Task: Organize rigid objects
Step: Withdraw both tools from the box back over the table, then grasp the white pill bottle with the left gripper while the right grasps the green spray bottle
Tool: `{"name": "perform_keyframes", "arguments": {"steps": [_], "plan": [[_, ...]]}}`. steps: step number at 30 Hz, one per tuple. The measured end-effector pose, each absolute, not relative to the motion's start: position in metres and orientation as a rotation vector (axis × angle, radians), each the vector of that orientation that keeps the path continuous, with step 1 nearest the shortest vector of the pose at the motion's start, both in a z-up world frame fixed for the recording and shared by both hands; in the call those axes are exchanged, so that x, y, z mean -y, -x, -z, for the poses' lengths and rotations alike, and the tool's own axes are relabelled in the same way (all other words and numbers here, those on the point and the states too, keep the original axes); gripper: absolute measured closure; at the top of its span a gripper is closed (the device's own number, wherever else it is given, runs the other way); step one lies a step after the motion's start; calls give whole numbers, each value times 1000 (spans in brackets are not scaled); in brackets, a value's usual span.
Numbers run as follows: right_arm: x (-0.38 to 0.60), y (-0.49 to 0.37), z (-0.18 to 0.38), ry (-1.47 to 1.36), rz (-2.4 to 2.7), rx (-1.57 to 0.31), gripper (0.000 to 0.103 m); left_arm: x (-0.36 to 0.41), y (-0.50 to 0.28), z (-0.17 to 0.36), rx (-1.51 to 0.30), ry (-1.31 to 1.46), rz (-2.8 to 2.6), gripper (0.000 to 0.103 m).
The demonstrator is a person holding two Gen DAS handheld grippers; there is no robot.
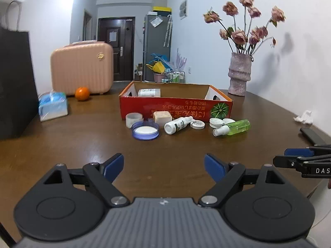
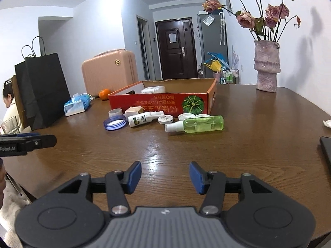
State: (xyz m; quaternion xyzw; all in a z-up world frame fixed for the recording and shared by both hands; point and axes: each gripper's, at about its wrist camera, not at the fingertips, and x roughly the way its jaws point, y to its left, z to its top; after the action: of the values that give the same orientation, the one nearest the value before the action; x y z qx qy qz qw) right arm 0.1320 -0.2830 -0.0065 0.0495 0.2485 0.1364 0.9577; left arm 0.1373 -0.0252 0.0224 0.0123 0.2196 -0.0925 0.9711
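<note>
Bare brown table lies between both wide, empty claws and bottles lining the red box edge

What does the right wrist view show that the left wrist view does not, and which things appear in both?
Only the right wrist view shows a person seated at the far left beside a second bag. Only the left wrist view shows the yellow-topped box on the fridge. Both show the red box, the green spray bottle, the white bottle, the blue lid, the orange and the vase.
</note>
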Motion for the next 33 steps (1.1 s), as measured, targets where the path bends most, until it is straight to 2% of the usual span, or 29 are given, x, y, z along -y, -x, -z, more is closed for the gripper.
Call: {"name": "perform_keyframes", "arguments": {"steps": [11,15,19,21,27,33], "plan": [[298,-217,-5,-81,-262,-518,50,52,-234,-12,-556,59,247,17],[310,-256,2,-100,-239,-537,50,61,-264,-6,-622,111,276,21],[327,-292,6,-119,-189,-560,50,86,-292,-2,-624,59,316,21],[332,-300,4,-88,-207,-552,50,95,-306,-1,-618,18,300,22],[310,-324,4,220,-403,-569,37,100,-349,3,-600,-133,285,21],[290,-346,17,326,-520,-622,39,99,-377,14,-604,-222,304,21]]}}
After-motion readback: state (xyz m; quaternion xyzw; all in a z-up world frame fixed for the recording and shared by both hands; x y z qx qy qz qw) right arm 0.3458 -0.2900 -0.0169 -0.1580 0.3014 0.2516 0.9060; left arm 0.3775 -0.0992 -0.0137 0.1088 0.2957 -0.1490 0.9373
